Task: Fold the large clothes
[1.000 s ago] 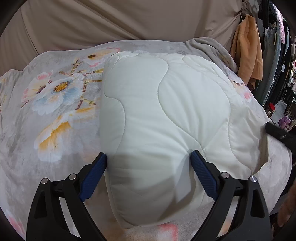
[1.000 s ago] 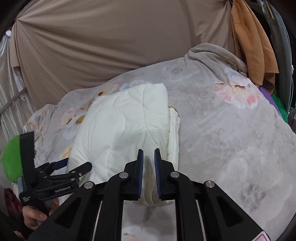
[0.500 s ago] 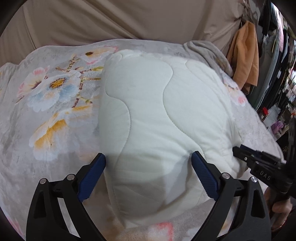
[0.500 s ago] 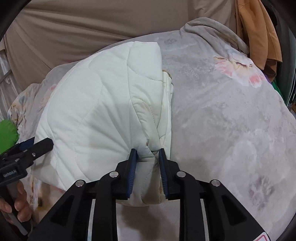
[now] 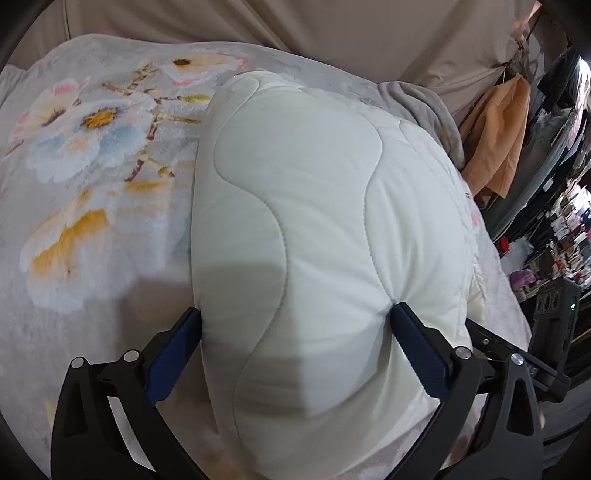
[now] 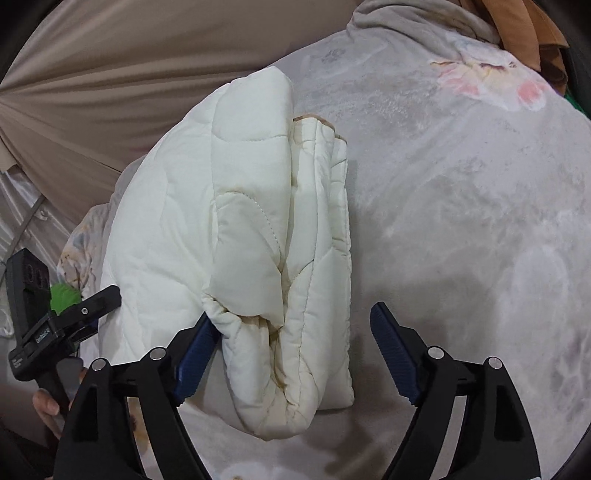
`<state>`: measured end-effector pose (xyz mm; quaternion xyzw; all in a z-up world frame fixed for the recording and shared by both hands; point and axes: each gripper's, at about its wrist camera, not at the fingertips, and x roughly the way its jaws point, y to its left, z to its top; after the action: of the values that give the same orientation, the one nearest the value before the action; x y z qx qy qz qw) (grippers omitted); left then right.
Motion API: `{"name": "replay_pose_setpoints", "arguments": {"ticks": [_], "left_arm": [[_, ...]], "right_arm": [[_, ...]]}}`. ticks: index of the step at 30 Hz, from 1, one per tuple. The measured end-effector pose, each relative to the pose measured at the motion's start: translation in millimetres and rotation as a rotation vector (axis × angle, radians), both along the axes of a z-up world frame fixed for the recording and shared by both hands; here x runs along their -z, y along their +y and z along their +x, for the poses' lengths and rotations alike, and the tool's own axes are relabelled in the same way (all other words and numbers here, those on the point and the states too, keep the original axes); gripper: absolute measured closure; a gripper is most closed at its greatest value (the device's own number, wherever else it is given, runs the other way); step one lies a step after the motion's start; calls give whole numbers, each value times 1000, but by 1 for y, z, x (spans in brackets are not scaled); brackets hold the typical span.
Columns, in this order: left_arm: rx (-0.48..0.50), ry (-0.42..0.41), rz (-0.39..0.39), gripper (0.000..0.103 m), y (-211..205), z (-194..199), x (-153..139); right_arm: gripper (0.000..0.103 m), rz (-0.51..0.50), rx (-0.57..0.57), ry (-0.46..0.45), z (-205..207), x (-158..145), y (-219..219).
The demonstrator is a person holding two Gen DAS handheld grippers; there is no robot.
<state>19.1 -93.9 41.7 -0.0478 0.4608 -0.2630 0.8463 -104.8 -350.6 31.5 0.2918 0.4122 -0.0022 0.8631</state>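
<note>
A folded cream-white quilted garment (image 5: 314,236) lies as a thick bundle on the floral bed cover (image 5: 88,206). My left gripper (image 5: 295,332) is open, its blue pads wide apart on either side of the bundle's near end and touching the fabric. In the right wrist view the bundle (image 6: 251,229) shows its layered open edges on the right side. My right gripper (image 6: 291,332) is open, its left pad against a bunched fold and its right pad clear of the cloth over the grey cover (image 6: 461,206). The left gripper (image 6: 62,325) shows at the left edge there.
A beige curtain (image 5: 295,26) hangs behind the bed. An orange garment (image 5: 498,140) hangs at the right, beside cluttered shelves (image 5: 565,236). A crumpled grey blanket edge (image 5: 424,107) lies at the bed's far right corner.
My right gripper moved in, closed on a fold at the bundle's near edge, and has now opened wide, releasing it. My left gripper stayed open and pushed closer around the bundle.
</note>
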Motion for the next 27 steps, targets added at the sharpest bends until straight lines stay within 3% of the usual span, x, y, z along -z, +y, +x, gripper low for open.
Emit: {"name": "replay_pose_setpoints", "arguments": {"ticks": [6,10,14,15,21,27], "left_arm": [[-28,-39,75,5,-18,3,1],[-33,-65,104,5,-23,3,-2],[-17,-84,112,5,-28,3,-6],[-13,-91,112,6,-28,2,-8],[24,-165,106,30,-29,-8,-32],[69,-258,75,41,-26,-21,-66]], "right_arm": [[19,86,-38,-3,20,11,1],[21,66,-46,-14,31,8,10],[45,18,-50,-42,28,-5,21],[53,13,-49,-46,28,-9,24],[71,-19,-46,-102,24,-31,34],[73,-74,-30,-186,7,-66,35]]}}
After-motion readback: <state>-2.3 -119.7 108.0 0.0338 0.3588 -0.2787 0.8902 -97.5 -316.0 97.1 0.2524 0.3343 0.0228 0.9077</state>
